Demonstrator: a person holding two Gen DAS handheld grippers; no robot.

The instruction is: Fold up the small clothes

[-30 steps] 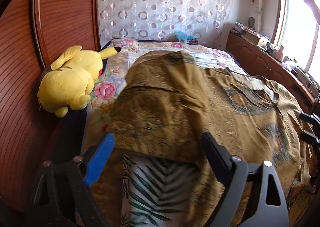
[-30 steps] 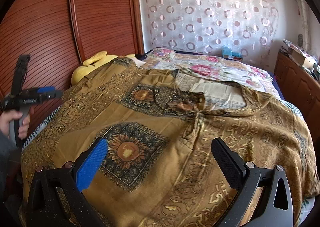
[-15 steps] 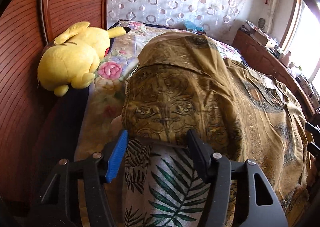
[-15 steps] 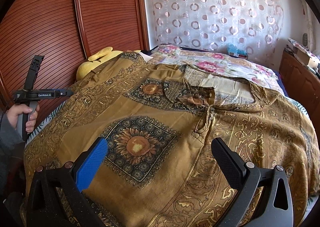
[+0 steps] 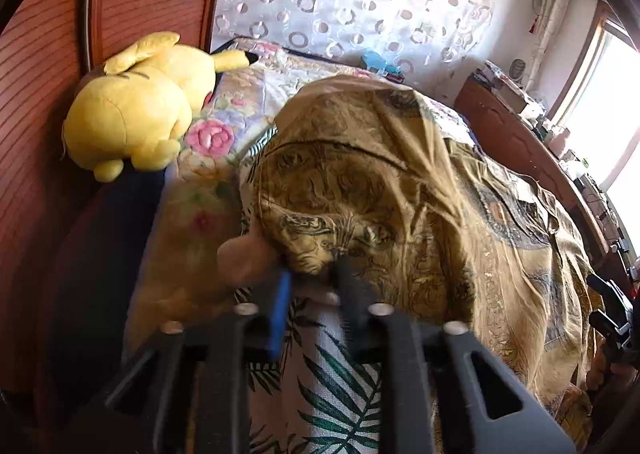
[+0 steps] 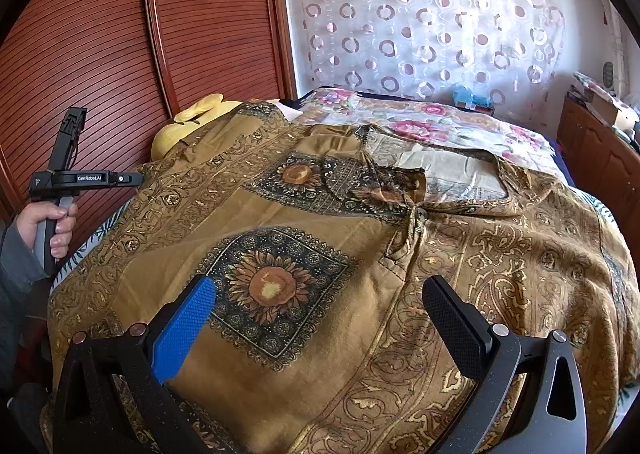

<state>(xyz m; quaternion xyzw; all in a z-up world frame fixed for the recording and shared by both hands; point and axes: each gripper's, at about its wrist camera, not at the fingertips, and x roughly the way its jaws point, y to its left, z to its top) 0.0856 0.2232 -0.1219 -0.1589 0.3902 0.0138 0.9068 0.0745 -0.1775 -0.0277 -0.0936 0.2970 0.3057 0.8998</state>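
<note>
The left gripper (image 5: 312,286) has just been closed on the sleeve edge of the brown shirt (image 5: 400,193), which is spread on the bed (image 6: 440,125). The right gripper (image 6: 320,318) is held released above it. The fold can probably be started now.

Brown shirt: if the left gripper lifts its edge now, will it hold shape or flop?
Likely floppy: the brown shirt drapes in soft folds where the left gripper has just been closing on its hem. Probably light, thin fabric. It may drag across the bedsheet.
</note>
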